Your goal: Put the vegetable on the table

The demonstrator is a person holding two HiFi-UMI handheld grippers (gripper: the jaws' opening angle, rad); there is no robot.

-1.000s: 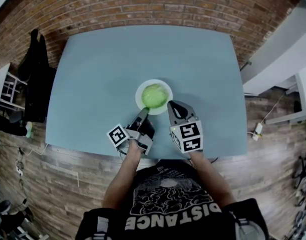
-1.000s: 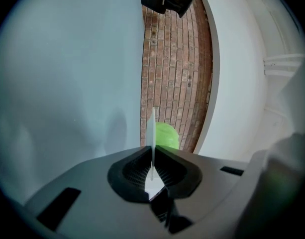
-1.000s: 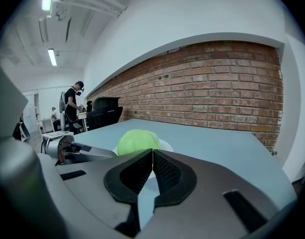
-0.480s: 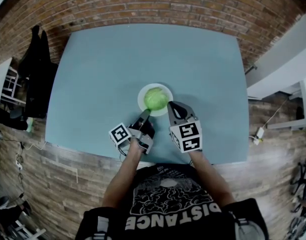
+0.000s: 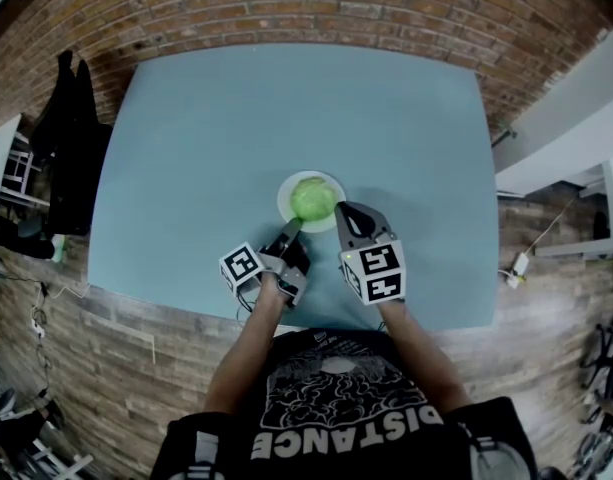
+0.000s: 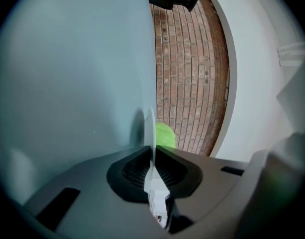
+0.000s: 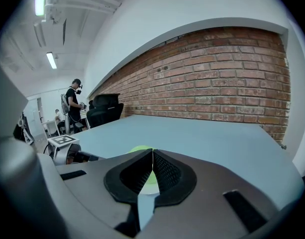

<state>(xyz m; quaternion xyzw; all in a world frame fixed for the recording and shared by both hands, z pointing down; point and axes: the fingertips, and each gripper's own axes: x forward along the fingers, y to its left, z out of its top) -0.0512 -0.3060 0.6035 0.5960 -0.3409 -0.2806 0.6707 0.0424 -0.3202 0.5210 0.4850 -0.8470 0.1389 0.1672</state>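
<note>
A round green vegetable (image 5: 312, 198) lies on a small white plate (image 5: 286, 190) on the blue-grey table (image 5: 216, 128), toward its near edge. My left gripper (image 5: 291, 231) comes in from the near left, shut on the plate's rim. The left gripper view is rolled sideways; the rim (image 6: 151, 126) runs edge-on between the pads, with the vegetable (image 6: 165, 135) behind. My right gripper (image 5: 342, 212) is shut on the plate's near right rim. In the right gripper view the vegetable (image 7: 140, 149) peeks over the closed pads, with white plate (image 7: 151, 179) below their seam.
A black coat on a chair (image 5: 71, 138) and a white stand (image 5: 8, 173) sit off the table's left side. A white wall section (image 5: 566, 98) is at the right. A person (image 7: 73, 103) stands far off by black chairs (image 7: 105, 106). Brick floor surrounds the table.
Both grippers keep their hold on the plate. The whole view has shifted a little as the head moved; plate and grippers sit slightly lower in the frame.
</note>
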